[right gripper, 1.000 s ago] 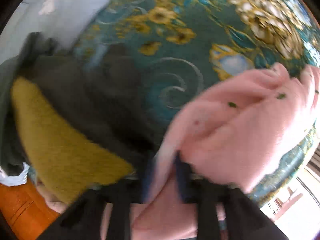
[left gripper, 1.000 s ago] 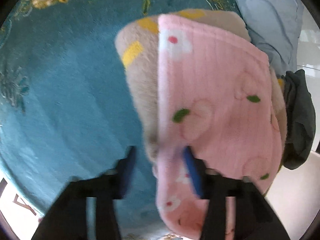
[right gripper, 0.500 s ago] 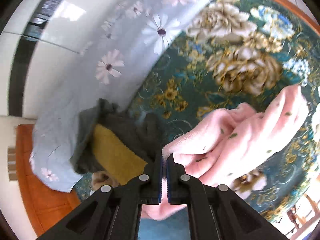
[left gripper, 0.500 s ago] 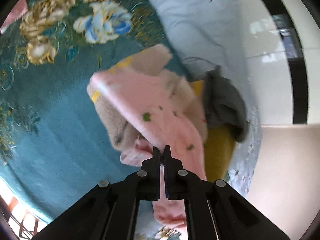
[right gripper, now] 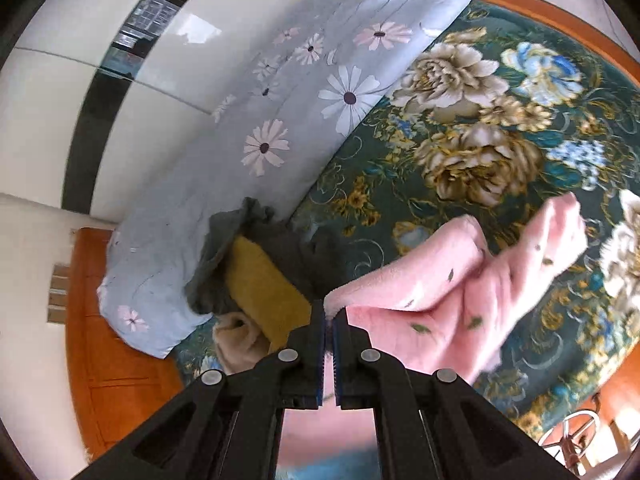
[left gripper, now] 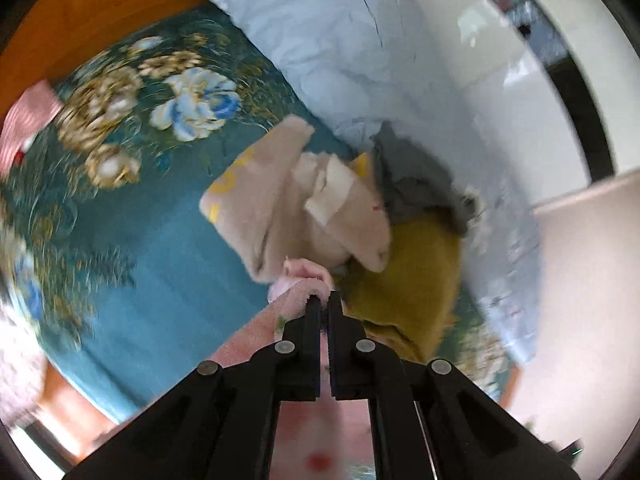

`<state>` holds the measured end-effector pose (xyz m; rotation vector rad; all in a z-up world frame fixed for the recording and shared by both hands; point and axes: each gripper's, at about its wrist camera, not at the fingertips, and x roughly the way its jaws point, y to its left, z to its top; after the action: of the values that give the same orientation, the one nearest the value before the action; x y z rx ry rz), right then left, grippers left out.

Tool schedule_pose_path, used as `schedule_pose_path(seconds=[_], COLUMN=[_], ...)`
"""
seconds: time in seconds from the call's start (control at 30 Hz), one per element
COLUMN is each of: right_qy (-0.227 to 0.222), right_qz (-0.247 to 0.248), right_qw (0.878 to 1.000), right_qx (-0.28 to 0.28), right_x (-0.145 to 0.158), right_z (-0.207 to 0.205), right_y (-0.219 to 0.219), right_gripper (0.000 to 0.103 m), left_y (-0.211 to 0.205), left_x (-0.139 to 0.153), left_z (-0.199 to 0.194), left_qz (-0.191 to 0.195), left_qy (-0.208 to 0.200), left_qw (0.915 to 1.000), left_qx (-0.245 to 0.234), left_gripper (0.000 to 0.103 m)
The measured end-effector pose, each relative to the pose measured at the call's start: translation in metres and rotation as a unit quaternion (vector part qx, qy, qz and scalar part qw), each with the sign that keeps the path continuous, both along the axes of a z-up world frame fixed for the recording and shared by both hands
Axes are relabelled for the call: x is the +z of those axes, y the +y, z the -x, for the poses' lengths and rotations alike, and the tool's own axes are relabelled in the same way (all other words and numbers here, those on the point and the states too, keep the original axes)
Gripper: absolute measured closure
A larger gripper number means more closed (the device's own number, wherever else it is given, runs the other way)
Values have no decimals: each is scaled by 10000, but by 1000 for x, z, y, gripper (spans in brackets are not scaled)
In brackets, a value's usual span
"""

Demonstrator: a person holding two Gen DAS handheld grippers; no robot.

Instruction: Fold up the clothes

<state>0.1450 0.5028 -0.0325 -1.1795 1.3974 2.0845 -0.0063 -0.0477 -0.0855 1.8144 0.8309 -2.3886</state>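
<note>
Pink fleece garment (right gripper: pixel 460 300) pinched by both grippers' fingers (right gripper: pixel 318 332), bunched softly.

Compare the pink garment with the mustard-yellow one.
The pink garment is pale with small green flecks; the mustard-yellow garment is plain. The pink garment is pinched by both the left gripper and right gripper; the mustard-yellow garment lies untouched in the pile. Both look fuzzy.
</note>
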Motion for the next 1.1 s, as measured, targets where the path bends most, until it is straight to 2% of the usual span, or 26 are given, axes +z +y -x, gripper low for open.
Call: schedule_pose_path(seconds=[0.07, 0.2, 0.3, 0.4, 0.43, 0.47, 0.53, 0.57, 0.63, 0.67, 0.77, 0.87, 1.0, 1.07, 1.1], right_qy=[-95, -389, -579, -795, -864, -879, -866, -844, -685, -530, -178, -261, -809, -1083, -1182], right_qz=[9, -48, -151, -211, -195, -154, -65, -66, -128, -139, -238, -525, -625, -526, -444], right_qw=[10000, 9990, 9976, 9958, 9952, 9952, 9955, 9958, 9971, 9980, 9992, 9974, 9908, 9857, 9834], right_qx=[-20, -195, -339, -409, -417, -410, -381, -362, -318, -307, -276, -411, -881, -1182, -1303], right_x=[-15, -40, -49, -62, -67, -72, -80, -83, -80, -75, -54, -38, -43, -54, -61], right_z=[30, 96, 135, 162, 167, 169, 173, 173, 168, 162, 138, 93, 10, -39, -58], right_y=[12, 35, 47, 56, 58, 60, 62, 63, 62, 60, 57, 61, 77, 85, 89], right_gripper=[100, 100, 100, 100, 99, 97, 96, 93, 67, 50, 46, 45, 44, 44, 44], left_y=[14, 32, 42, 45, 44, 40, 22, 11, -9, -16, -38, -49, -36, -13, -1], left_x=[-37, -77, -92, -96, -96, -97, -100, -102, -106, -108, -119, -136, -151, -146, -139], left_z=[39, 98, 133, 149, 152, 153, 143, 134, 117, 108, 63, 14, -23, -24, -22], left_qz=[197, 144, -221, -343, -371, -395, -533, -537, -450, -344, -200, -204, -406, -484, -453], left_qy=[-374, -708, -682, -548, -463, -445, -417, -415, -464, -524, -731, -1195, -1636, -1729, -1642], left_qw=[9991, 9973, 9972, 9979, 9982, 9982, 9977, 9976, 9974, 9972, 9950, 9872, 9775, 9789, 9821], left_qx=[-31, 128, 199, 42, -40, -82, 44, 144, 329, 402, 656, 1037, 1265, 977, 808], left_gripper=[101, 101, 99, 99, 94, 81, 65, 65, 65, 65, 65, 65, 65, 65, 65])
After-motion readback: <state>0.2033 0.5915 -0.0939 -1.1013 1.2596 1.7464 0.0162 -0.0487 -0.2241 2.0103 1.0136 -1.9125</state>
